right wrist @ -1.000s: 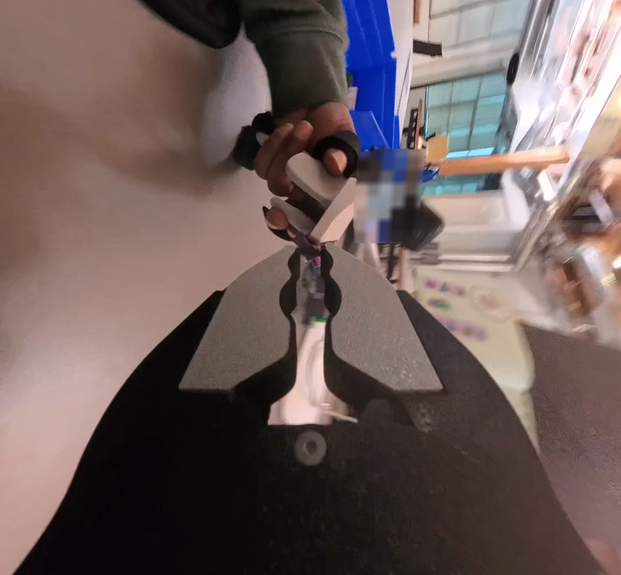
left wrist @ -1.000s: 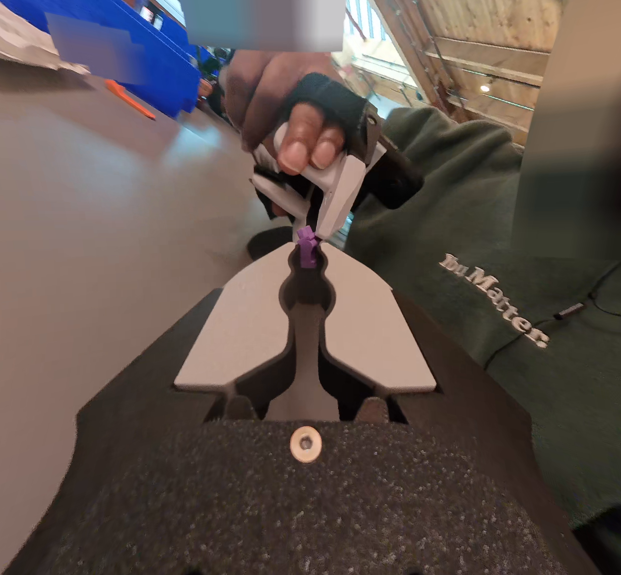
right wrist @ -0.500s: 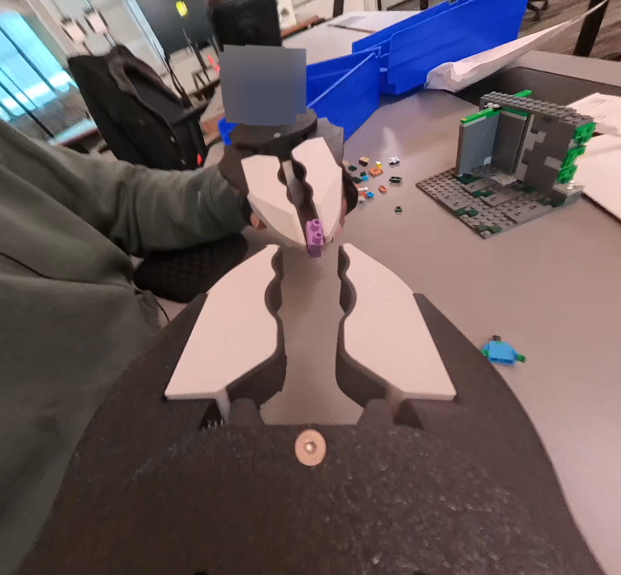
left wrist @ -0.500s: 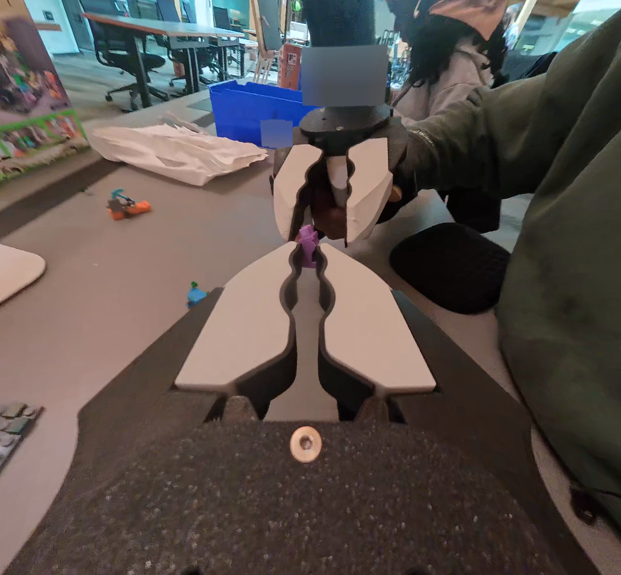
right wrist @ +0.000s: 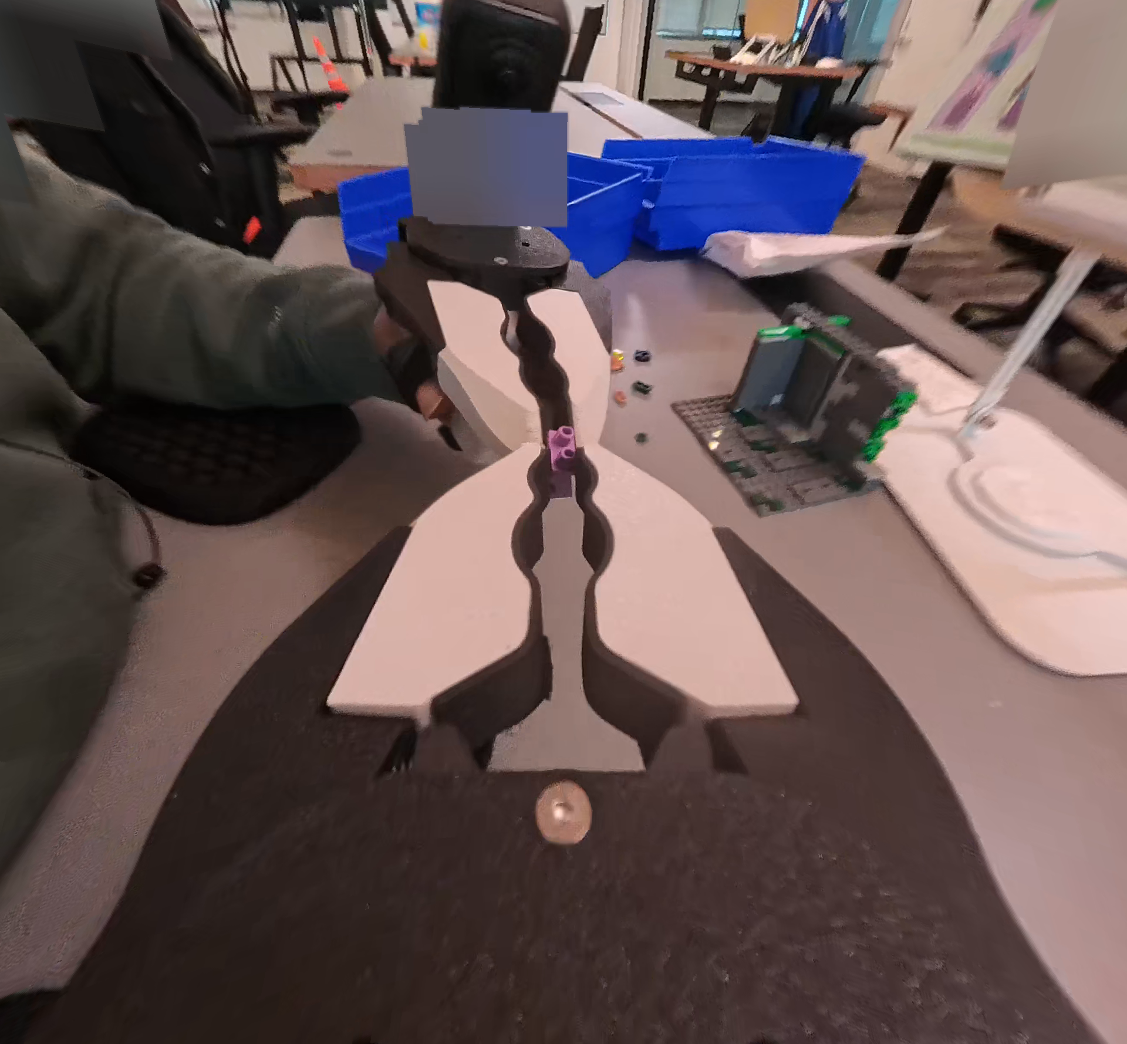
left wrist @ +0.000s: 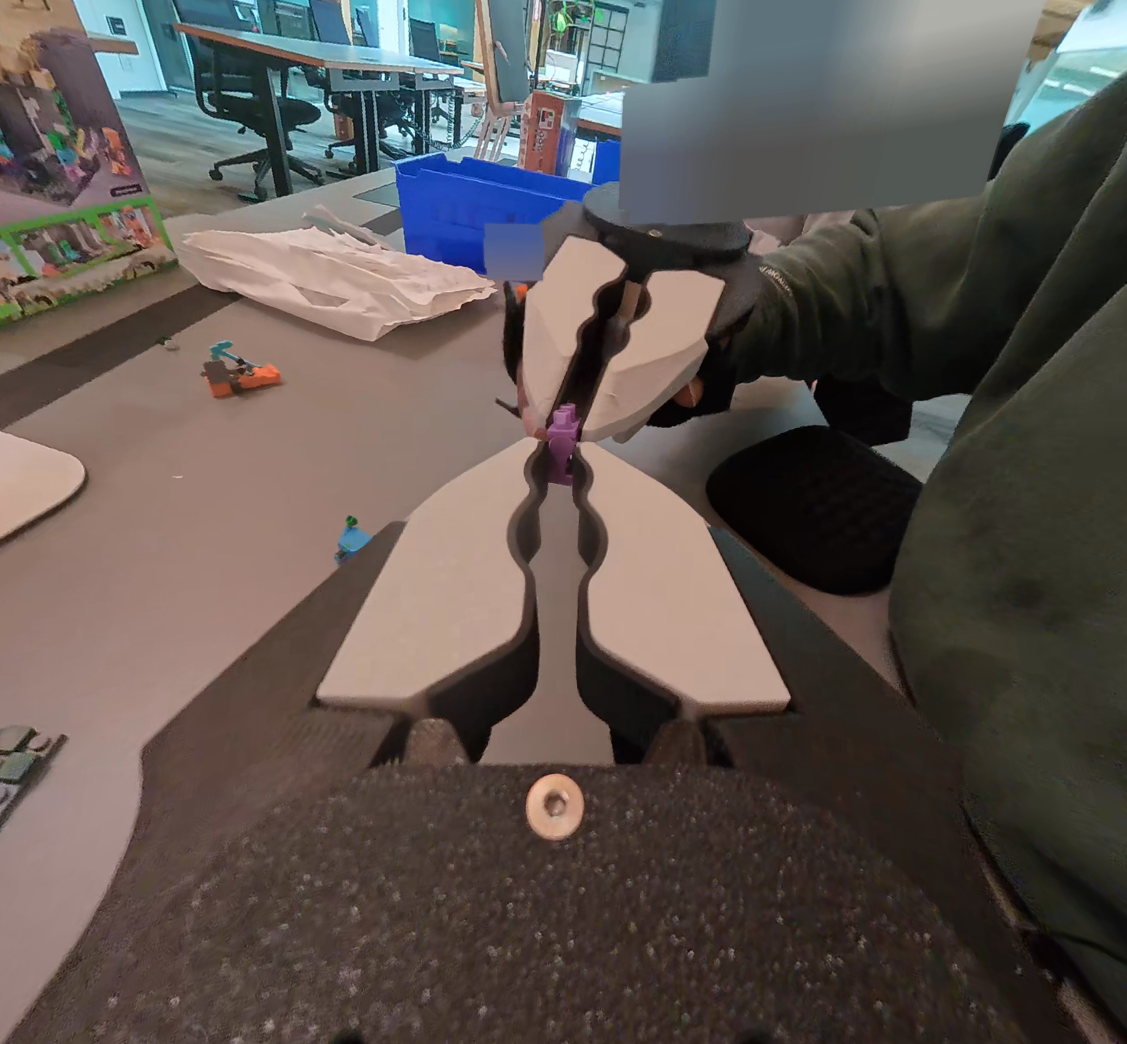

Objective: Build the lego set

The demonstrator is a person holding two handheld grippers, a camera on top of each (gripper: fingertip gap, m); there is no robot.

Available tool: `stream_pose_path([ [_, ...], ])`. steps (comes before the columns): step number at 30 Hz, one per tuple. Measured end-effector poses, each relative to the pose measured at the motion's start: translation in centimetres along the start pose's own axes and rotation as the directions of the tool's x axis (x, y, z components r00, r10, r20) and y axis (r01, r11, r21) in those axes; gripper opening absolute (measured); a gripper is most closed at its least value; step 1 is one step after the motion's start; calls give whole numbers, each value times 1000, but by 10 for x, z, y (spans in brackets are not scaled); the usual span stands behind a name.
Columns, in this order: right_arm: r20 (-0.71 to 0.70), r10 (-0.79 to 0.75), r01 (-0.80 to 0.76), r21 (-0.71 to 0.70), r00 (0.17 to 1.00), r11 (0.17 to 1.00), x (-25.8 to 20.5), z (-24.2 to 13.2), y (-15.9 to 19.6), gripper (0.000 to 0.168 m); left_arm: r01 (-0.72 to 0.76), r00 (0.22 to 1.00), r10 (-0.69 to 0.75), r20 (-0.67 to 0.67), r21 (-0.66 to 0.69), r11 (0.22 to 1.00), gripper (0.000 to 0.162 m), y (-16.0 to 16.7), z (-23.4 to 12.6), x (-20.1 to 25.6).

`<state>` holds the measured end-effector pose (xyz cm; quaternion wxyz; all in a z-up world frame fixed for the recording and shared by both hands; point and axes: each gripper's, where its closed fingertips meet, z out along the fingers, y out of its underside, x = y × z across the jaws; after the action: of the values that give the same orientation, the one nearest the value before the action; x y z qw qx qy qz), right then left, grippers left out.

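A small purple lego piece (left wrist: 561, 446) is held above the grey table (left wrist: 201, 527) between two grippers that meet tip to tip. My left gripper (left wrist: 558, 466) is shut on its lower part. My right gripper (left wrist: 564, 418) faces it from the far side, and its jaws stand closed on the upper part. In the right wrist view the purple piece (right wrist: 560, 449) sits in my right gripper (right wrist: 561, 481), with the left gripper (right wrist: 558, 428) closed on its far end. A gloved hand holds each gripper.
A grey and green lego build (right wrist: 811, 405) stands on its baseplate to the right, with loose pieces (right wrist: 637, 387) near it. Blue bins (right wrist: 732, 191), a white paper bag (left wrist: 341, 277), an orange small build (left wrist: 241, 374), a small blue piece (left wrist: 352, 542) and a black pad (left wrist: 811, 508) lie around. Only a small space, under 4 cm, lies between the two pairs of fingers.
My right gripper was open in front of the purple piece half a second ago and has now shut on it. Both grippers turned level after being tilted a second ago.
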<state>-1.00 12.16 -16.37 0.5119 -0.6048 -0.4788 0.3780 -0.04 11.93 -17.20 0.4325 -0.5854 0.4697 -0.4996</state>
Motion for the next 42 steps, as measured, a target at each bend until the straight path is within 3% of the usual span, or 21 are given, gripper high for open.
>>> stream_pose_path([
  [5,-41,-234,235,33,971,971,-3,-3,-6,7,86,996,-85,-36,13,996,7,-4,1,4],
  [10,-32,-285,287,54,958,957,-4,-4,-9,7,133,989,-131,-65,28,991,7,-6,1,6],
  [16,-1,-210,210,34,978,977,-3,-2,-5,8,86,996,-85,-40,9,996,7,-2,1,4],
  [21,-2,-70,70,-9,998,997,15,-9,-2,17,50,998,-49,38,-25,998,7,6,-2,-10],
  [27,-78,13,-32,-241,997,970,56,-23,43,16,51,990,-40,136,-83,995,7,26,-1,-32],
  [30,-9,76,-76,-258,997,963,46,-17,52,17,49,990,-34,140,-105,993,7,35,3,-34],
  [35,88,53,-25,-293,995,956,25,3,56,20,23,991,-4,136,-140,990,7,45,9,-33],
  [38,114,20,18,-327,993,945,22,11,60,8,14,991,7,135,-153,988,7,48,11,-32],
  [42,120,3,47,-404,993,913,28,14,68,7,16,986,16,168,-188,982,9,53,8,-38],
])
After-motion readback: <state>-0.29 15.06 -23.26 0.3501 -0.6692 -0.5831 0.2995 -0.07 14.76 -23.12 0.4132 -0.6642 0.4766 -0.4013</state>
